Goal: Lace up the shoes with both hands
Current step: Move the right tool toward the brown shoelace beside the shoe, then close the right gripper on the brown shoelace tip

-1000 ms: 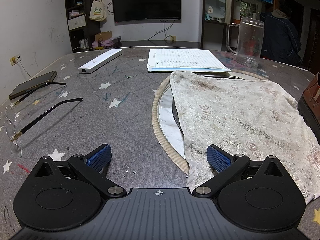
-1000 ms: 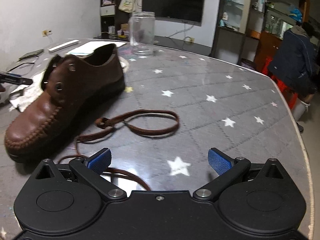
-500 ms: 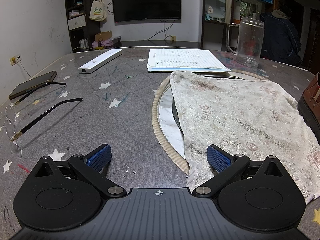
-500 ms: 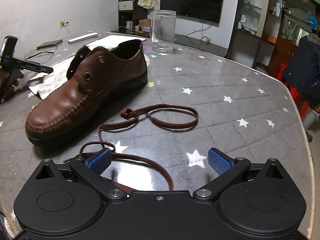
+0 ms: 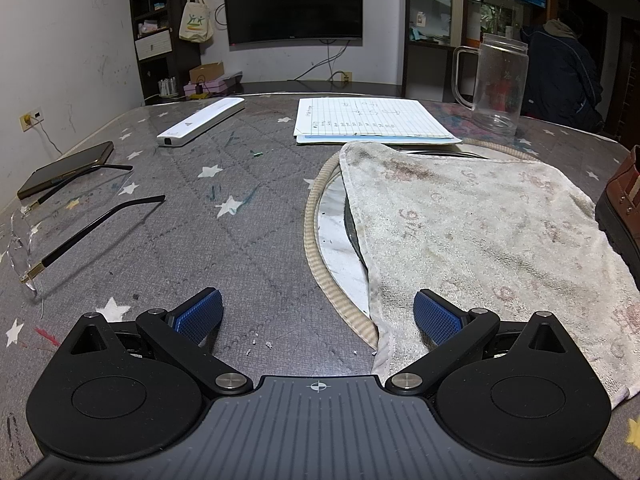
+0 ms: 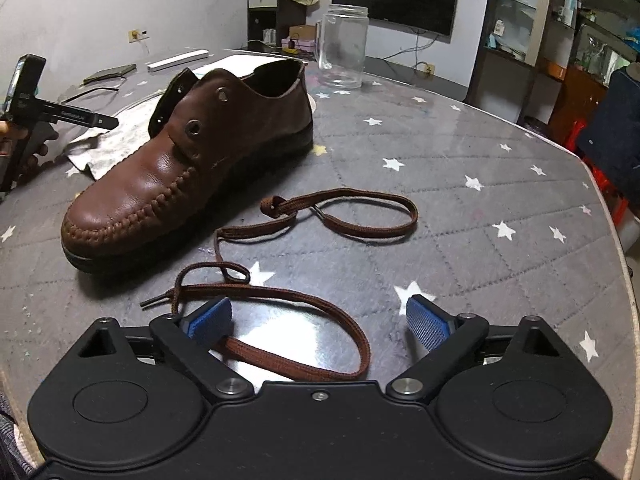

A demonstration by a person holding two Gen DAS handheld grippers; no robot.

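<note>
A brown leather shoe (image 6: 192, 160) with empty eyelets stands on the star-patterned table, toe toward me; its heel shows at the right edge of the left wrist view (image 5: 624, 204). A loose brown lace (image 6: 304, 304) lies coiled on the table in front of the shoe. My right gripper (image 6: 318, 318) is open low over the lace's near loop, which passes between its blue pads. My left gripper (image 5: 316, 314) is open and empty over the table and the edge of a dirty white towel (image 5: 480, 232); it also shows at the far left of the right wrist view (image 6: 24, 108).
A round mat (image 5: 320, 236) lies under the towel. Glasses (image 5: 60, 236), a phone (image 5: 64, 170), a white bar (image 5: 200, 122), a lined paper pad (image 5: 372, 122) and a clear glass mug (image 5: 498, 84) are on the table. A person sits at the back right.
The right wrist view has shifted: the shoe and lace now sit further right and nearer, and the lace's near loop lies between the right fingers. The left gripper has not moved.
</note>
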